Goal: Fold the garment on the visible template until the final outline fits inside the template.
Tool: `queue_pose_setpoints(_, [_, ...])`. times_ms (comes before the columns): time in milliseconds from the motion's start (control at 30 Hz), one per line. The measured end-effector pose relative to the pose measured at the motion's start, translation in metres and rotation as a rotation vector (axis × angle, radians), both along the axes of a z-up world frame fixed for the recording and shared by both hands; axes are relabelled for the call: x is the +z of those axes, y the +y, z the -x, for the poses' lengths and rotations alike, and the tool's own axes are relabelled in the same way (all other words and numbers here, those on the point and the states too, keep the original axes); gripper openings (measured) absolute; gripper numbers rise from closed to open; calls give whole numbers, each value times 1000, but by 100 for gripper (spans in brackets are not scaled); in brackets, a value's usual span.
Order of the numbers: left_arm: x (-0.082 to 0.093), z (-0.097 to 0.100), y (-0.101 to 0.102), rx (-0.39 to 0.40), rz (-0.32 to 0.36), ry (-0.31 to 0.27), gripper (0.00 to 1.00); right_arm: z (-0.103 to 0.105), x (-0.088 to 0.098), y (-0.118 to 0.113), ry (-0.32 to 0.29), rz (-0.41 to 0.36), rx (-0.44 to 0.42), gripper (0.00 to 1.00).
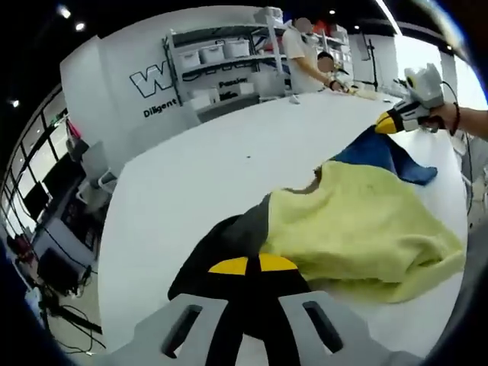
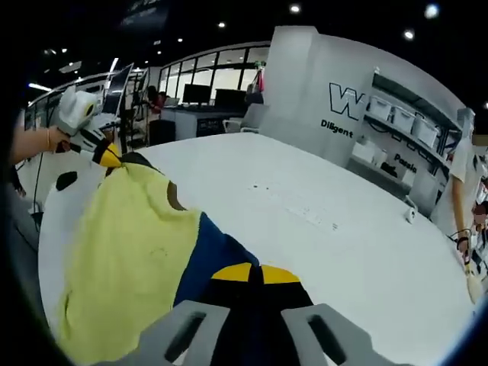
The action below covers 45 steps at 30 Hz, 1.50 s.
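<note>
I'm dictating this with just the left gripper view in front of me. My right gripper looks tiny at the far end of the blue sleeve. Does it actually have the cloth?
Observer: Yes. In the right gripper view the right gripper has its yellow tips closed together on the blue sleeve.
Operator: What's on the table beyond it?
Observer: A small white object stands on the table towards the far edge, well apart from the garment.
Operator: Any marking near my end?
Observer: A dark patch lies on the table beside the yellow body, just below the left gripper. I cannot tell what it is.
</note>
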State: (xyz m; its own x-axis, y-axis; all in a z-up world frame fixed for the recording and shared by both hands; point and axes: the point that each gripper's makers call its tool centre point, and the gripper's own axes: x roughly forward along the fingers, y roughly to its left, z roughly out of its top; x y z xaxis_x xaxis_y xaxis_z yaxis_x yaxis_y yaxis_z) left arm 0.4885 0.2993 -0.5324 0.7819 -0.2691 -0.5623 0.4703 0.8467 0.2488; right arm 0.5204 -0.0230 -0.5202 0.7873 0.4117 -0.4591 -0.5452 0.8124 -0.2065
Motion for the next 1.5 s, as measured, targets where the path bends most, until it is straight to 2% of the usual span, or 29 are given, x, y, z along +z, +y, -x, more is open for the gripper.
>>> queue_pose_setpoints(33, [8, -2, -1, -3, -1, -19, 2, -5, 10, -4, -33, -1, -17, 0])
queue_pose_setpoints(200, [34, -13, -7, -23, 21, -82, 2, -28, 24, -29, -81, 6, -130, 0])
queue_pose_setpoints(267, [32, -18, -11, -27, 12, -73, 2, -35, 26, -36, -81, -24, -174, 0])
queue_pose_setpoints(367, [28, -23, -17, -43, -16, -81, 2, -42, 26, -36, -82, -38, -183, 0])
queue_pose_setpoints(500, [12, -31, -18, -27, -36, -63, 4, -49, 11, -40, -48, -3, -202, 0])
queue_pose_setpoints(567, [4, -32, -18, -32, -60, -46, 9, -51, 4, -42, -30, 0, -210, 0])
queue_pose_setpoints(733, [-2, -28, -20, -46, -41, -25, 19, -50, -10, -43, 24, -5, -216, 1])
queue_pose_setpoints(767, [-5, -26, -21, -55, -47, -19, 21, -47, -16, -44, 60, -18, -229, 5])
queue_pose_setpoints(800, [-5, -25, -21, -57, -48, -20, 22, -46, -17, -44, 71, -27, -234, 13])
queue_pose_setpoints(867, [-8, -20, -24, -76, -34, -6, 25, -42, -20, -40, 110, -96, -246, 28])
queue_pose_setpoints(900, [-10, -18, -25, -82, -30, -3, 27, -41, -20, -40, 108, -91, -245, 36])
queue_pose_setpoints(967, [-14, -13, -28, -98, -26, 11, 31, -38, -21, -37, 110, -101, -227, 43])
queue_pose_setpoints(1033, [-19, -7, -31, -112, -28, 27, 36, -34, -19, -28, 113, -147, -196, 48])
queue_pose_setpoints(1133, [-23, -5, -32, -111, -24, 35, 44, -30, -18, -22, 118, -171, -184, 64])
queue_pose_setpoints(1300, [-25, -4, -32, -84, 21, 54, 54, -21, -23, -11, 156, -198, -160, 73])
queue_pose_setpoints(1400, [-28, 1, -32, -60, 66, 79, 56, -17, -27, -8, 178, -223, -159, 81])
queue_pose_setpoints(1500, [-33, 8, -35, -29, 171, 111, 56, -9, -32, -2, 202, -246, -146, 83])
